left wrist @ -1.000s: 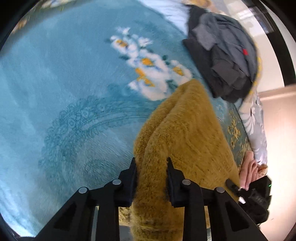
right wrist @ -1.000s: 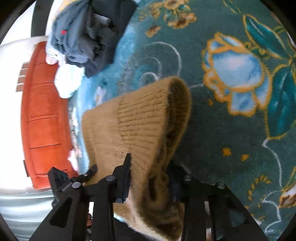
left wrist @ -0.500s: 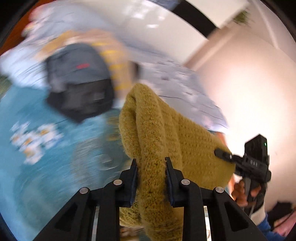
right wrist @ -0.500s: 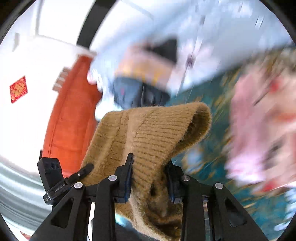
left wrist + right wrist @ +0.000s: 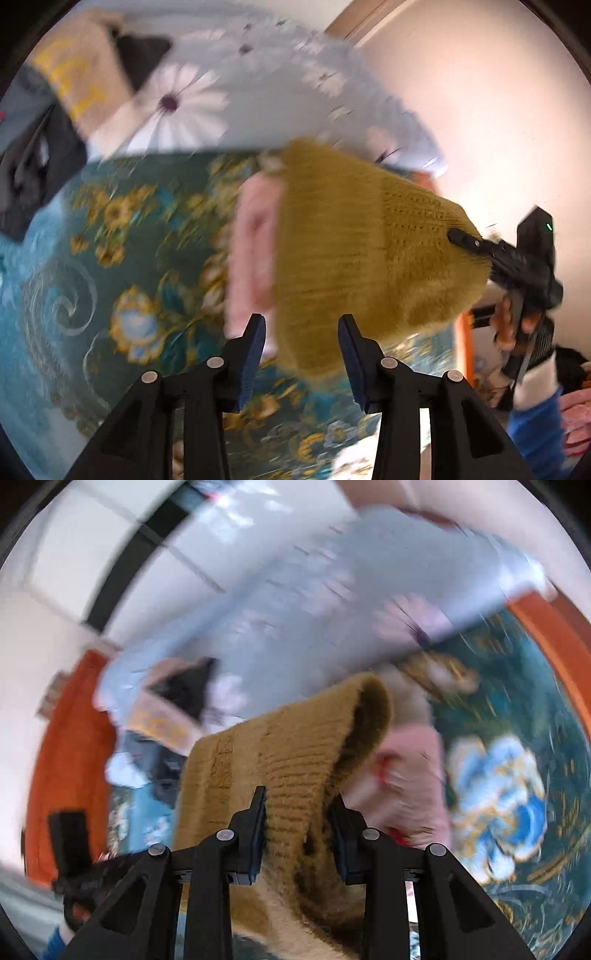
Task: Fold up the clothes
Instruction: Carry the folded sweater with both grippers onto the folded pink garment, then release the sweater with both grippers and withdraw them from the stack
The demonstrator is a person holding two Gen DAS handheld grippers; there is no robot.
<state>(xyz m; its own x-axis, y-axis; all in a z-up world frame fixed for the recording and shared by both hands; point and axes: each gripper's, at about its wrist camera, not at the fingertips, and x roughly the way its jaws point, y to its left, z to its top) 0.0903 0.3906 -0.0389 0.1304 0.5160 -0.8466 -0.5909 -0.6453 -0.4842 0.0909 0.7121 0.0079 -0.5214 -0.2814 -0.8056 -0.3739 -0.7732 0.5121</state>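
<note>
A folded mustard knit sweater hangs in the air over the teal floral blanket. My left gripper is open, and the sweater's near edge hangs between its jaws without being pinched. My right gripper is shut on the sweater and holds its other end; it also shows in the left wrist view at the sweater's far corner. A folded pink garment lies on the blanket under the sweater, also visible in the right wrist view.
A heap of dark and grey clothes lies at the left, also in the right wrist view. A pale blue floral sheet lies behind. An orange bed frame borders the blanket. Both views are motion-blurred.
Both grippers swung the sweater up and across toward the pink garment. My left gripper's jaws have opened and let the sweater go. The right gripper keeps its hold.
</note>
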